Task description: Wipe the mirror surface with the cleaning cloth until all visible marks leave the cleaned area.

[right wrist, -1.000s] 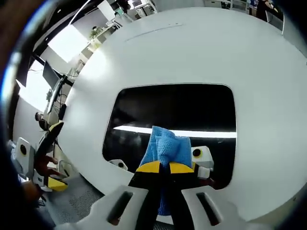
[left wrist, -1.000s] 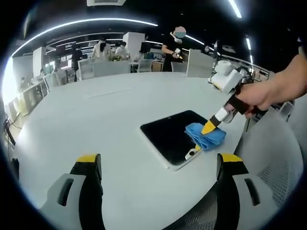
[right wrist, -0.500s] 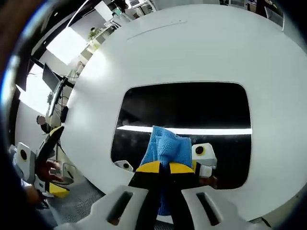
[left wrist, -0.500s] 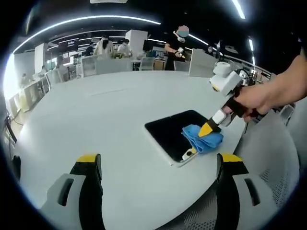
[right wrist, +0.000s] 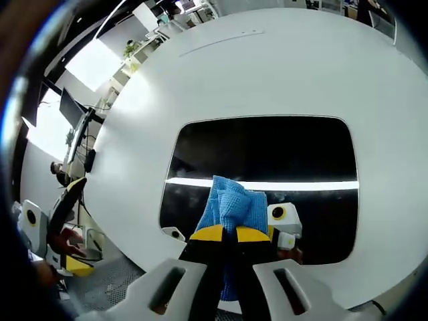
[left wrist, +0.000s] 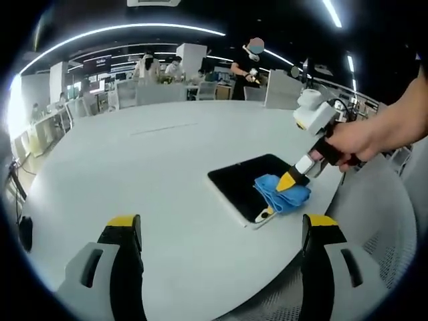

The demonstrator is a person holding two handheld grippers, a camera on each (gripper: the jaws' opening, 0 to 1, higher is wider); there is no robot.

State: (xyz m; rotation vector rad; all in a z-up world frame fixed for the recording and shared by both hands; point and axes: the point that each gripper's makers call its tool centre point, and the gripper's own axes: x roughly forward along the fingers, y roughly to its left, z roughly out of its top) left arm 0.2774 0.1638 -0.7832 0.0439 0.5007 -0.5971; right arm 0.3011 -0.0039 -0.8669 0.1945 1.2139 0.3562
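Note:
A dark rectangular mirror (left wrist: 246, 186) (right wrist: 267, 154) lies flat on the round white table (left wrist: 147, 174) near its edge. My right gripper (right wrist: 229, 233) (left wrist: 289, 180) is shut on a blue cleaning cloth (right wrist: 231, 204) (left wrist: 283, 192), pressing it onto the mirror's near part. The mirror reflects a bright light strip and the gripper itself. My left gripper (left wrist: 217, 227) hangs open above the table's near edge, well short of the mirror, holding nothing. A hand (left wrist: 354, 140) grips the right gripper in the left gripper view.
Several people and office desks (left wrist: 167, 70) stand behind the table. A grey mesh chair (left wrist: 381, 221) sits at the table's right edge. In the right gripper view the left gripper (right wrist: 57, 221) shows at the lower left, past the table edge.
The mirror sits slightly further right in both views as the cameras shifted. The cloth stays pressed on the mirror's near part; the left gripper remains open and still.

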